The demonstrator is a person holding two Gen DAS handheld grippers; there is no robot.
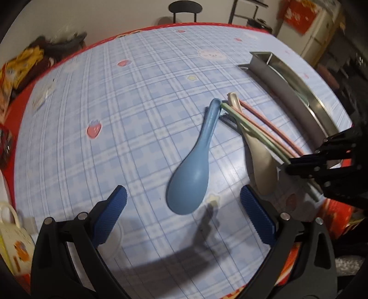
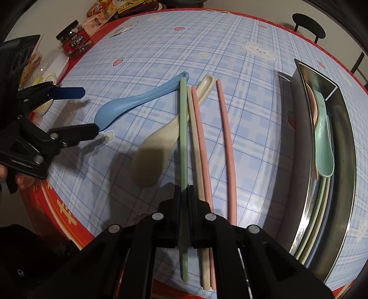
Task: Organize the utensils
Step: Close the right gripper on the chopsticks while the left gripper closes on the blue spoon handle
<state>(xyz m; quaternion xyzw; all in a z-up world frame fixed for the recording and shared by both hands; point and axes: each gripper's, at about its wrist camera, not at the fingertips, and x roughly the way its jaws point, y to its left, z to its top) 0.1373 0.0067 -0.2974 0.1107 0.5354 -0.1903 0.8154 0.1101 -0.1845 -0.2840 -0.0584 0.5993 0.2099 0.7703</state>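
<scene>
A blue spoon lies on the checked tablecloth, its bowl between the wide-apart blue pads of my open left gripper, which hovers over it. My right gripper is shut on a green chopstick whose far end rests by the blue spoon's handle. Under that chopstick lies a beige spoon. Beside it lie a beige chopstick and two pink chopsticks. The metal tray at the right holds a green spoon, a pink spoon beneath it and some chopsticks.
A dark jar and snack packets crowd the table's far left edge. A cream mug stands near my left gripper. The table's red rim runs close below the utensils. A black chair stands beyond the table.
</scene>
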